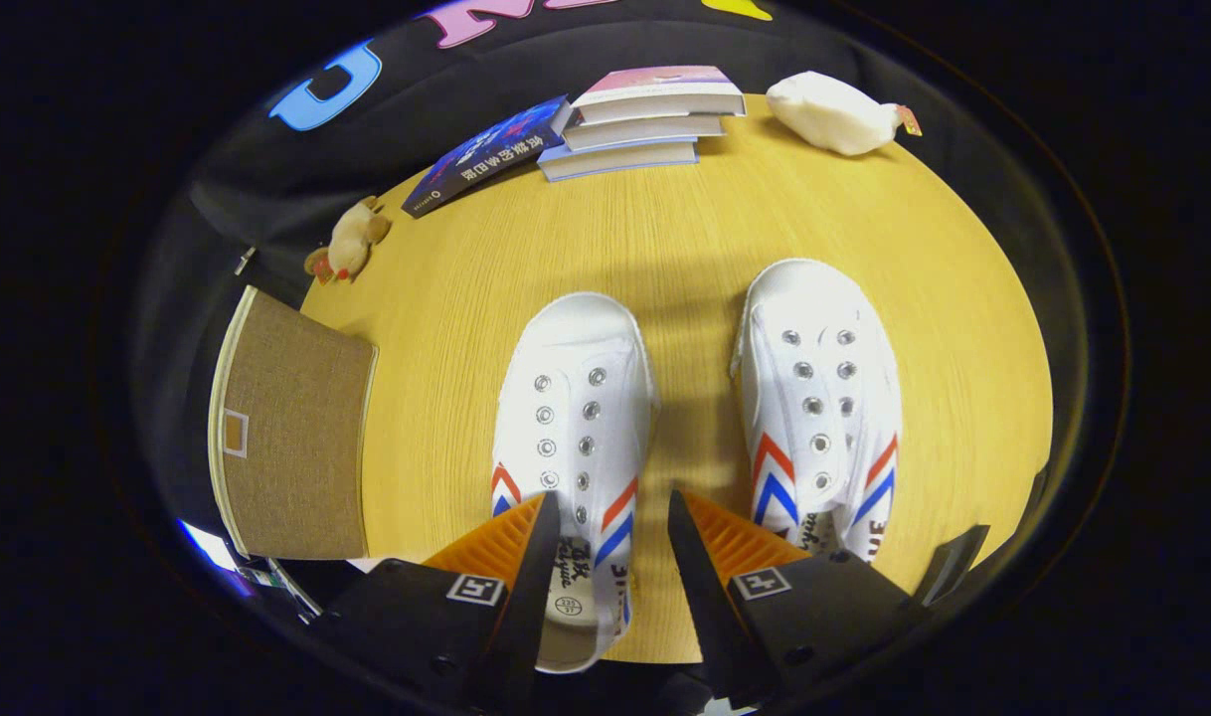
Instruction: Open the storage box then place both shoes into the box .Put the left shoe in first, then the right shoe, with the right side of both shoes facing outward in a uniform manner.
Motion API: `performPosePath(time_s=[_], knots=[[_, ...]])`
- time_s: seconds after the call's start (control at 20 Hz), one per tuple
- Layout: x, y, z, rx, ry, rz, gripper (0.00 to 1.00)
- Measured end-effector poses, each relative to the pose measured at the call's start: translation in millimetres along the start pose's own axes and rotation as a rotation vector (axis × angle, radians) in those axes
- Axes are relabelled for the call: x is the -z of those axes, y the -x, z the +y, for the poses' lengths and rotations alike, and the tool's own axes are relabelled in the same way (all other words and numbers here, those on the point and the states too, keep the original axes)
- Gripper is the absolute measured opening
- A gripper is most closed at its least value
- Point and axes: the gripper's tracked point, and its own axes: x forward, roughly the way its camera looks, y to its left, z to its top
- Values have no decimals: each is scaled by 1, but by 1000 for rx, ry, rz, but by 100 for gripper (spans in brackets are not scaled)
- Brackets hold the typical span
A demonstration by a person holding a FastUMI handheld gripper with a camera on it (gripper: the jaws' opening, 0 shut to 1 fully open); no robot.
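A stack of three books (645,124) sat at the far edge of the round wooden table (685,229), with a dark book (486,156) leaning against its left side, a white plush toy (832,112) to its right, and a small tan plush toy (347,242) further left near the table rim. The fabric storage box (292,433), lid closed, stood off the table's left edge, nearer than the tan toy. The gripper (605,517) hovered with its fingers apart over the heel of the left white shoe (576,398), nothing held between them, while the right white shoe (819,388) lay just beside it, both toes pointing toward the books.
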Motion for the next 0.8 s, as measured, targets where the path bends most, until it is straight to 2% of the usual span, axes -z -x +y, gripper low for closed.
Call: performPosePath(time_s=[0.15, 0.25, 0.35, 0.45, 0.65, 0.8], knots=[[-1, 0, -7, 10, -22, -2, 41], [-2, 1, -7, 15, -121, 3, 16], [-4, 7, -3, 24, -142, -6, 10], [-8, 20, 7, 33, -138, -20, 9], [-34, 58, 41, -2, -203, -60, 9], [-60, 91, 82, -68, -197, -108, 9]])
